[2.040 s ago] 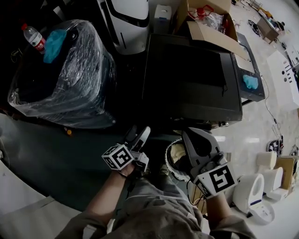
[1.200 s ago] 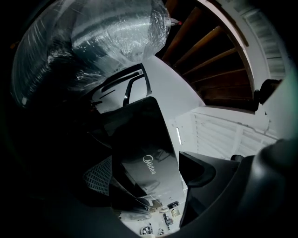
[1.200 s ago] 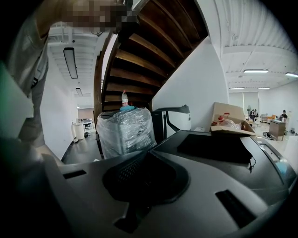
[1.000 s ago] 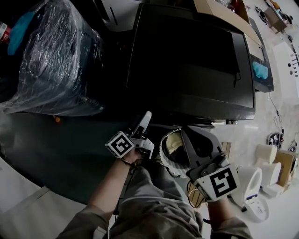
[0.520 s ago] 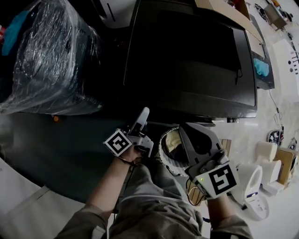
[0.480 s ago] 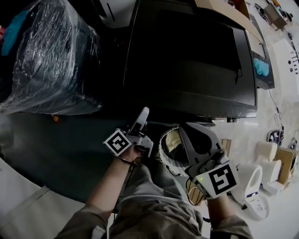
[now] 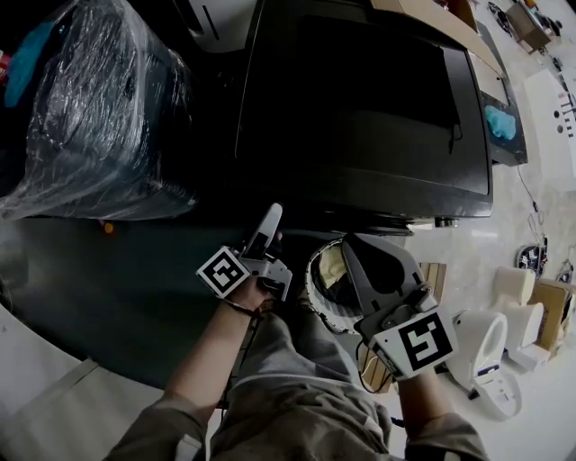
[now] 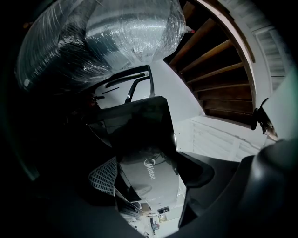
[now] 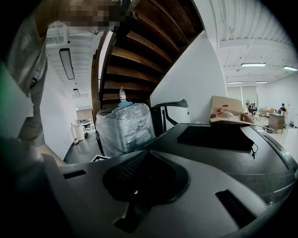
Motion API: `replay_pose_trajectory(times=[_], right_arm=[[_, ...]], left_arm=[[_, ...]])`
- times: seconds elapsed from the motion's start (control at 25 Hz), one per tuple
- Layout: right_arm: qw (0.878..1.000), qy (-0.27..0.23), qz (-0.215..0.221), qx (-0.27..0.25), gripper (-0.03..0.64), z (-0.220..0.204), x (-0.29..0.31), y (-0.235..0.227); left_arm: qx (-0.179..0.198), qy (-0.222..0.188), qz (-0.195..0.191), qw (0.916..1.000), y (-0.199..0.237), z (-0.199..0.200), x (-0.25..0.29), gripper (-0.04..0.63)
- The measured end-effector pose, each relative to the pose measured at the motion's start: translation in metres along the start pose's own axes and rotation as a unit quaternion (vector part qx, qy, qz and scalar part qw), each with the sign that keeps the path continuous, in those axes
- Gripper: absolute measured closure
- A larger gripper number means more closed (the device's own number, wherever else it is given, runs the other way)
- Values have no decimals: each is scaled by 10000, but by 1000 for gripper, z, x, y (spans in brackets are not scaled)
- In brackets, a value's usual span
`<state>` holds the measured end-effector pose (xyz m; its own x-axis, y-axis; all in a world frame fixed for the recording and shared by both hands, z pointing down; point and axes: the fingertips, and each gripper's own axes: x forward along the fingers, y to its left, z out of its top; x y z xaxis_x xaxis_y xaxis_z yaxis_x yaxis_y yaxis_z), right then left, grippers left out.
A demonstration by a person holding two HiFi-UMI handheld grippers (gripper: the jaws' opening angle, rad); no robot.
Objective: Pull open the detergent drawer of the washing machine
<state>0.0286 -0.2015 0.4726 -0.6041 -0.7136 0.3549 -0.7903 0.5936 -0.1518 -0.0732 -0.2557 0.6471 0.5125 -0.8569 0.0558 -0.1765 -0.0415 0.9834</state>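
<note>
The dark washing machine (image 7: pixel 360 108) fills the middle of the head view, seen from above. My left gripper (image 7: pixel 266 227) reaches up to its front left corner, jaws open. In the left gripper view a grey front panel (image 8: pixel 156 160) with a printed brand name lies ahead between the two dark jaws of the left gripper (image 8: pixel 149 182); whether this is the drawer front I cannot tell. My right gripper (image 7: pixel 362 259) hangs lower, beside the round door ring (image 7: pixel 320 279), jaws shut on nothing. The right gripper (image 9: pixel 149 179) shows as one joined grey mass, looking over the machine's top (image 9: pixel 223 139).
A large plastic-wrapped object (image 7: pixel 99 117) stands left of the machine, with a bottle (image 9: pixel 122 94) on it. A cardboard box (image 7: pixel 423 18) and blue cloth (image 7: pixel 499 122) sit at the back right. White items (image 7: pixel 486 351) stand on the floor at right. A wooden staircase (image 9: pixel 139 51) rises behind.
The view has closed in on the machine's front edge. My left gripper has crept up and slightly left toward the front corner. The right gripper has hardly moved.
</note>
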Motion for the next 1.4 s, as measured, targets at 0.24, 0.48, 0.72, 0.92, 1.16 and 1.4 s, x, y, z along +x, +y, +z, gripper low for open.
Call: replay_pose_trajectory(times=[0.24, 0.48, 0.72, 0.92, 1.16, 1.4], right_arm=[[10000, 26, -14, 6, 583, -4, -14, 8], [9998, 71, 150, -111, 583, -12, -29, 24], [10000, 54, 69, -19, 583, -14, -43, 41], [9995, 201, 141, -211, 583, -28, -57, 50], [9998, 165, 49, -135, 583, -23, -62, 55], [9992, 217, 95, -314, 583, -20, -66, 54]], left_arm=[[-19, 61, 24, 10000, -2, -13, -25, 170], [1, 178, 54, 9998, -1, -30, -57, 170], [-49, 199, 84, 9998, -3, -45, -86, 172], [-69, 222, 124, 9997, -2, -55, -106, 173], [-83, 206, 202, 9995, -2, -61, -120, 181], [52, 303, 324, 9990, -2, -59, -120, 178]])
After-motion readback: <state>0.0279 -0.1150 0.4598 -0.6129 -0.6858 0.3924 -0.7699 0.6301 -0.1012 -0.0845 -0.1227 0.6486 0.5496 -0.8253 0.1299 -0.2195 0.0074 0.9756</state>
